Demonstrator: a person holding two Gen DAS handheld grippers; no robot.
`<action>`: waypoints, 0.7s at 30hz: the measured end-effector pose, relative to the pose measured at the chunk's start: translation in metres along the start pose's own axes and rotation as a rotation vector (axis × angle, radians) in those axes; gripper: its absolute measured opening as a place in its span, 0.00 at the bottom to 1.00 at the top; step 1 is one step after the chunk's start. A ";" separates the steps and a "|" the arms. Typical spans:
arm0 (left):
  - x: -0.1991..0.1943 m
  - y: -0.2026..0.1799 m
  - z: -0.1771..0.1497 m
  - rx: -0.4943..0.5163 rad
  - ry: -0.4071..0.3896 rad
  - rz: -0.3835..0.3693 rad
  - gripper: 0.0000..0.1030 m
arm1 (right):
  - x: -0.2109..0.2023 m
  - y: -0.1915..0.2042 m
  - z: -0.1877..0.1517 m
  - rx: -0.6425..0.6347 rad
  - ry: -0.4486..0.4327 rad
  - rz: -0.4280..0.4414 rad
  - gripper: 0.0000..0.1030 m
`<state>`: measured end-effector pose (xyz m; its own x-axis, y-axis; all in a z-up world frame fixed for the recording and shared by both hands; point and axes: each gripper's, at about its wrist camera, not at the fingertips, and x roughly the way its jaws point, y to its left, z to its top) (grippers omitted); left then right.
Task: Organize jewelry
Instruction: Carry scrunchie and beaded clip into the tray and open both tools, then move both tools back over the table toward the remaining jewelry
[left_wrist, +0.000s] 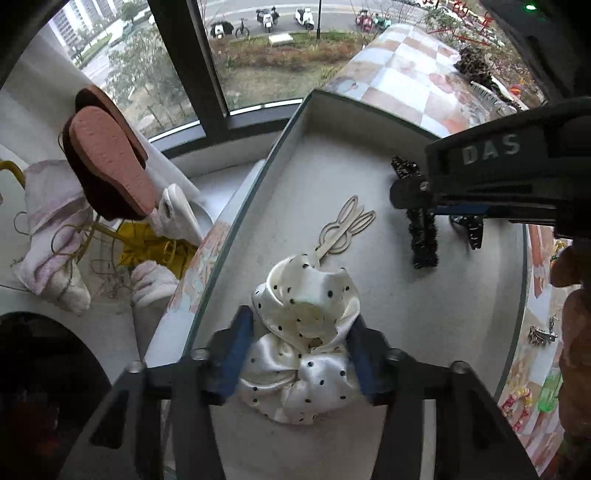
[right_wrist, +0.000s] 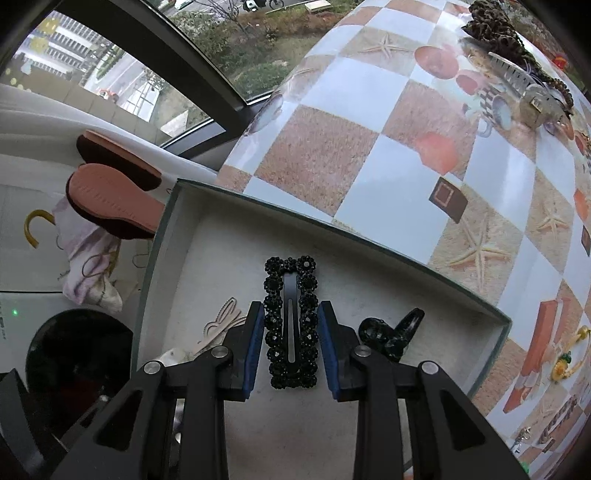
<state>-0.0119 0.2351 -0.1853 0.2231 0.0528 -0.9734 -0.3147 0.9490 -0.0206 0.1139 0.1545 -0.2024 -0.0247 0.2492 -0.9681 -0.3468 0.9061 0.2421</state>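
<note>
Inside the white tray (right_wrist: 207, 236), the left gripper (left_wrist: 301, 354) is clamping the polka-dot scrunchie (left_wrist: 303, 354), while the right gripper (right_wrist: 291, 343) is straddling the black beaded clip (right_wrist: 291, 325), jaws slightly apart.

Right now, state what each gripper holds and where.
Left gripper: the polka-dot scrunchie, pinched at its sides. Right gripper: brackets the black beaded clip; contact unclear.

soft overcast daylight from the window (left_wrist: 177, 74), even brightness, faint shadows in the tray (left_wrist: 332, 155), mild sheen on the tablecloth (right_wrist: 369, 147), strong fisheye bending at edges, dark vignetted corners
</note>
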 end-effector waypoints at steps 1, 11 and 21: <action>0.000 -0.001 0.000 0.005 -0.002 0.002 0.53 | 0.000 0.001 0.001 -0.006 -0.001 -0.003 0.32; -0.003 -0.003 0.000 0.021 0.015 0.023 0.80 | -0.016 0.001 0.006 0.011 -0.018 0.048 0.50; -0.020 -0.012 -0.003 0.064 -0.023 0.051 1.00 | -0.062 -0.012 -0.010 0.058 -0.081 0.105 0.58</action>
<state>-0.0151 0.2220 -0.1658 0.2296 0.1080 -0.9673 -0.2670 0.9627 0.0441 0.1101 0.1246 -0.1456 0.0188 0.3688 -0.9293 -0.2914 0.8911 0.3478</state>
